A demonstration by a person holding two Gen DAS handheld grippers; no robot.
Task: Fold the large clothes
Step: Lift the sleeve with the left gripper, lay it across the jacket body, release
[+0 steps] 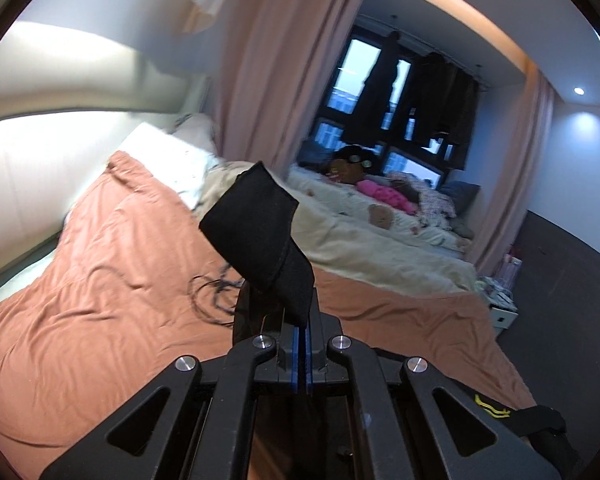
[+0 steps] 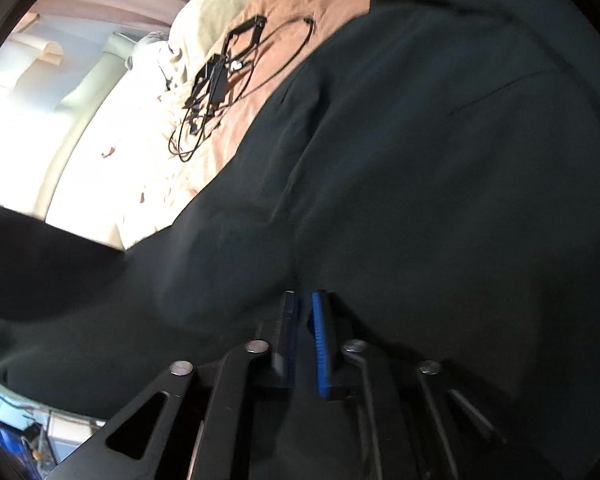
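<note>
A large black garment (image 2: 420,160) is spread over the orange bedspread (image 1: 112,264) and fills most of the right wrist view. My left gripper (image 1: 302,324) is shut on a corner of the black garment (image 1: 256,232), which stands up folded above the fingers. My right gripper (image 2: 304,300) is nearly closed on a fold of the garment, with the cloth bunching at its blue pads (image 2: 320,340). A part of the garment with a yellow mark (image 1: 492,410) lies at the lower right of the left wrist view.
A black cable and a small device (image 2: 216,76) lie on the bedspread beyond the garment; the cable also shows in the left wrist view (image 1: 212,296). A cream blanket (image 1: 380,248), pillows (image 1: 168,160), a doll and pink clothes (image 1: 380,194) lie farther back by the window.
</note>
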